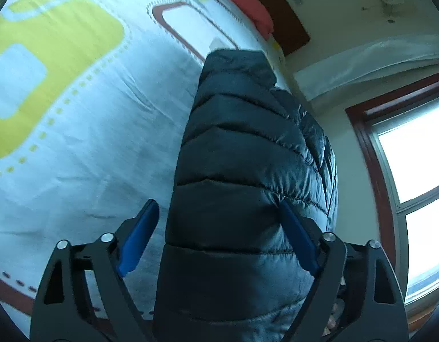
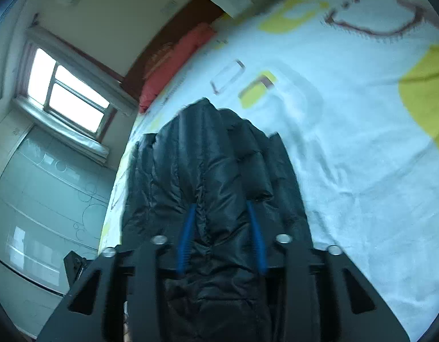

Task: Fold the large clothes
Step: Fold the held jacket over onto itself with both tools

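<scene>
A black quilted down jacket [image 1: 248, 171] lies on the bed near its edge and also shows in the right wrist view [image 2: 208, 171]. My left gripper [image 1: 216, 208] is open, its blue-padded fingers [image 1: 139, 239] wide apart on either side of a puffy fold of the jacket. The right-hand pad presses against the fabric; the left one stands clear of it. My right gripper [image 2: 222, 208] is shut on a bunched fold of the jacket, with both blue fingers [image 2: 188, 236] pressed into the fabric.
The bed [image 1: 76, 114] has a white cover with yellow and brown shapes. A red pillow [image 1: 248, 2] lies at the dark headboard. A window [image 2: 68, 94] and a wardrobe [image 2: 39, 205] stand beside the bed.
</scene>
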Motion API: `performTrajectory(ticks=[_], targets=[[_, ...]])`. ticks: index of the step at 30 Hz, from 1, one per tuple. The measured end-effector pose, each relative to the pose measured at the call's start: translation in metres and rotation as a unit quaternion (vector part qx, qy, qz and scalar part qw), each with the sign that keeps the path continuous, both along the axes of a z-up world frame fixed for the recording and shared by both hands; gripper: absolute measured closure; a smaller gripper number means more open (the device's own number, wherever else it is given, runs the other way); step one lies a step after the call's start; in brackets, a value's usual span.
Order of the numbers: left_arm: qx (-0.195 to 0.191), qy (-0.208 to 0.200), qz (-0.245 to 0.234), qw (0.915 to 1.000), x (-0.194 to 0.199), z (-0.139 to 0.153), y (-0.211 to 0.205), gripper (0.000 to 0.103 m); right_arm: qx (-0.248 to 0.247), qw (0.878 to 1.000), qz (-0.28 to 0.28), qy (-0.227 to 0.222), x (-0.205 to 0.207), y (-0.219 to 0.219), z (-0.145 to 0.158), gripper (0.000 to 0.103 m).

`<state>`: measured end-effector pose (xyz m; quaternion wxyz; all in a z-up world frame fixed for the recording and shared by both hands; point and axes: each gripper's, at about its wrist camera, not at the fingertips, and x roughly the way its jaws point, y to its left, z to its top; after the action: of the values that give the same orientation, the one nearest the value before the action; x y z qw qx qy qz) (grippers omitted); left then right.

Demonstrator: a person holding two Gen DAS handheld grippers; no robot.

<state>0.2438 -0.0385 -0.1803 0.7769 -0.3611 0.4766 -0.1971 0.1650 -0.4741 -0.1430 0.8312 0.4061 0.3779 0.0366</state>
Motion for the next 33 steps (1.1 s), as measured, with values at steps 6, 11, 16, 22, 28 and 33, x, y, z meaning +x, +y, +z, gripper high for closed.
performTrajectory(ticks=[6,11,16,22,28,33], targets=[[0.049,-0.006,-0.005,0.9988,0.008,-0.003,-0.028,0.022,0.027,0.999,-0.022,-0.009,-0.005,-0.010,-0.034,0.084],[0.048,-0.004,-0.006,0.9988,0.012,-0.019,-0.034,0.020,0.045,0.998,-0.028,-0.023,-0.010,-0.010,-0.045,0.084],[0.016,0.005,-0.012,0.9998,0.013,-0.023,-0.026,0.020,0.047,0.998,-0.027,-0.031,-0.015,-0.011,-0.041,0.083],[-0.031,0.011,0.004,0.9995,0.016,-0.015,0.001,0.019,0.044,0.998,-0.047,-0.022,-0.025,-0.022,-0.015,0.045],[-0.036,0.015,0.020,0.9990,0.042,-0.009,0.008,0.012,0.013,0.997,-0.069,0.012,0.001,-0.026,0.003,0.028],[-0.061,0.044,0.014,0.9971,0.046,-0.026,-0.003,0.010,0.014,0.997,-0.053,0.047,0.027,-0.031,-0.027,0.024]])
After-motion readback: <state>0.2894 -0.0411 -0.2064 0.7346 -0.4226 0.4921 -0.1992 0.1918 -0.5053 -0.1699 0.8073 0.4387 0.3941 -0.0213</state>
